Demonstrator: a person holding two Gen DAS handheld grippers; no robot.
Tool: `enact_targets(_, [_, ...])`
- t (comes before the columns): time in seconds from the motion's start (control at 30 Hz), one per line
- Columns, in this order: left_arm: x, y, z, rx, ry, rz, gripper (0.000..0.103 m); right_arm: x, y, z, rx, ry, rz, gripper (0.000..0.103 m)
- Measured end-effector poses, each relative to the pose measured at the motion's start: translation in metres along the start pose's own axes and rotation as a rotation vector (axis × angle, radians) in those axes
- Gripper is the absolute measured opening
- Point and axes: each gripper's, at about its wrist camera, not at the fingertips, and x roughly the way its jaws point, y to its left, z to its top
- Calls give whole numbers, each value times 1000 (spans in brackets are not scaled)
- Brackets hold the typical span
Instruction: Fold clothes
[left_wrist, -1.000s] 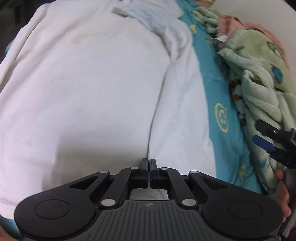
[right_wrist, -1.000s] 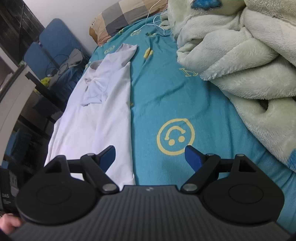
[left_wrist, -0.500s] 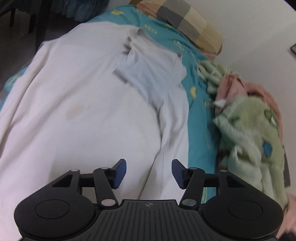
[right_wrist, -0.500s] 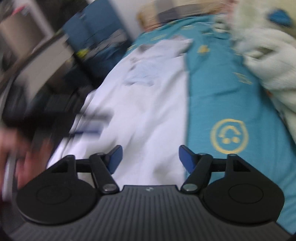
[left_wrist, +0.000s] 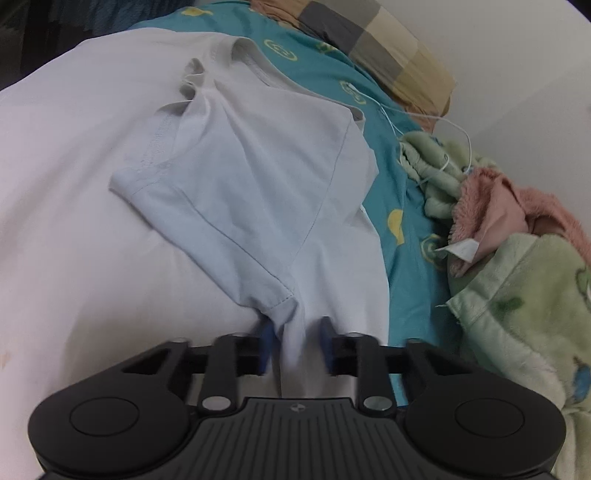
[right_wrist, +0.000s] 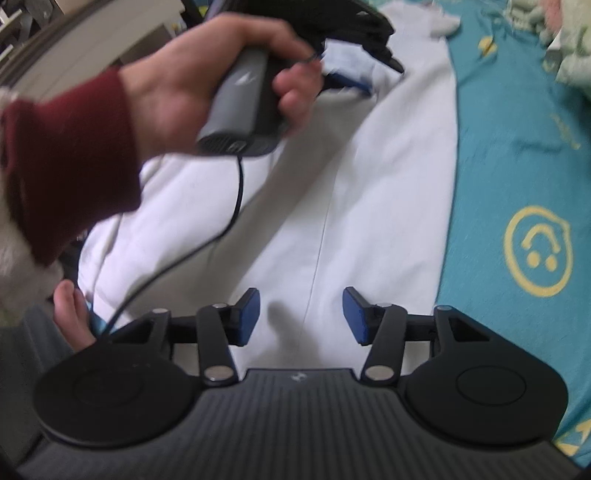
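A white T-shirt (left_wrist: 92, 184) lies flat on the teal bed sheet (left_wrist: 406, 236), with one short sleeve (left_wrist: 251, 177) folded over onto its body. My left gripper (left_wrist: 295, 343) sits just below that sleeve's hem corner. Its jaws are closing, still apart, with a raised fold of shirt fabric between the pads. In the right wrist view, a hand in a dark red sleeve grips the left gripper's grey handle (right_wrist: 240, 99). My right gripper (right_wrist: 301, 317) hovers over the lower part of the T-shirt (right_wrist: 369, 184). Its jaws are closing, a seam runs between the pads, and nothing is pinched.
A green plush blanket (left_wrist: 524, 302) and a pink plush cloth (left_wrist: 509, 206) are heaped along the right of the bed. A checked pillow (left_wrist: 388, 48) and a thin white cable (left_wrist: 424, 114) lie at its head. A bare foot (right_wrist: 70, 314) and a black cable (right_wrist: 236, 206) are at the left.
My left gripper went up the shirt to the folded sleeve, opened, and has narrowed around fabric. My right gripper swung from the teal sheet onto the shirt, its jaws narrower.
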Motion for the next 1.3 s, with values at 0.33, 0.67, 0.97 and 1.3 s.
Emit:
enact_targets(0.33, [-22,-25,34,189,-55,189,3,0,11,-6,-58,46,36,51])
enact_targets(0.67, [-46,-7,-6,319,-78,246,28,-17,2,-1,-42,-44,33,52])
enact_targets(0.97, [-181,-33,-79,470,-169,287,61,-66,2,-5,-23,-319,-41,53])
enact_targets(1.3, [-278,-41,-177,505,-314,205,101,-102,-1,-10,40,-526,-150,54])
